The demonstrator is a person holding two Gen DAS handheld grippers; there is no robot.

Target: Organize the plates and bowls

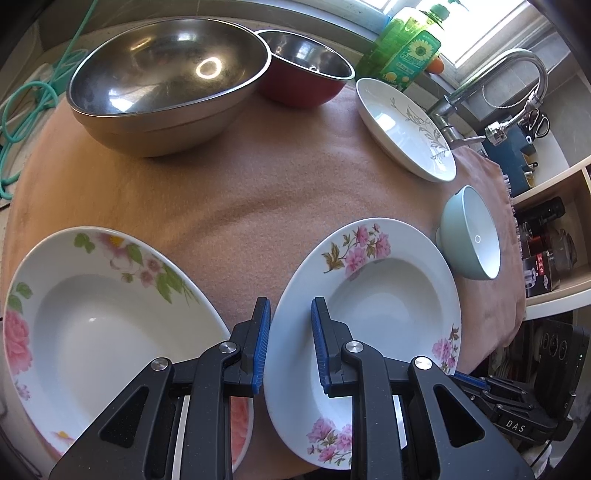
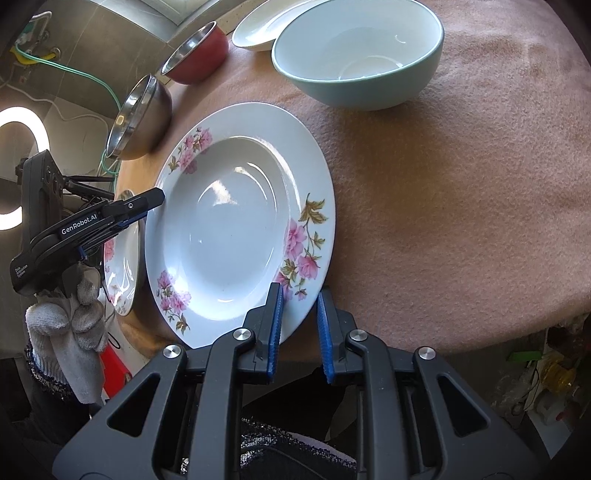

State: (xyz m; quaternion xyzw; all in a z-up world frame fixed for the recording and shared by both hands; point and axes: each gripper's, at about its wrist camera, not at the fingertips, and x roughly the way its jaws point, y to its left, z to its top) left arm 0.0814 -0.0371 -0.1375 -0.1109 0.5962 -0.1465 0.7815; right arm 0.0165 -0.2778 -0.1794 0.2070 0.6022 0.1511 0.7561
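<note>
A white deep plate with pink flowers (image 1: 369,295) (image 2: 236,221) lies on the pink cloth. My left gripper (image 1: 291,314) is open, its jaws straddling this plate's left rim. My right gripper (image 2: 300,295) is open, its jaws straddling the plate's near right rim. A second floral plate (image 1: 92,325) (image 2: 123,258) lies to the left. A pale green bowl (image 1: 471,236) (image 2: 362,51), a white plate with a grey leaf print (image 1: 406,129) (image 2: 258,29), a large steel bowl (image 1: 166,85) (image 2: 138,118) and a red steel-lined bowl (image 1: 306,66) (image 2: 197,55) stand further back.
The pink cloth (image 1: 258,177) (image 2: 461,184) covers the table. A green bottle (image 1: 406,48), a tap (image 1: 491,85) and shelves (image 1: 554,240) stand at the right. A green cable (image 1: 26,107) hangs left. The left gripper (image 2: 92,225) shows in the right wrist view, held by a gloved hand (image 2: 62,332).
</note>
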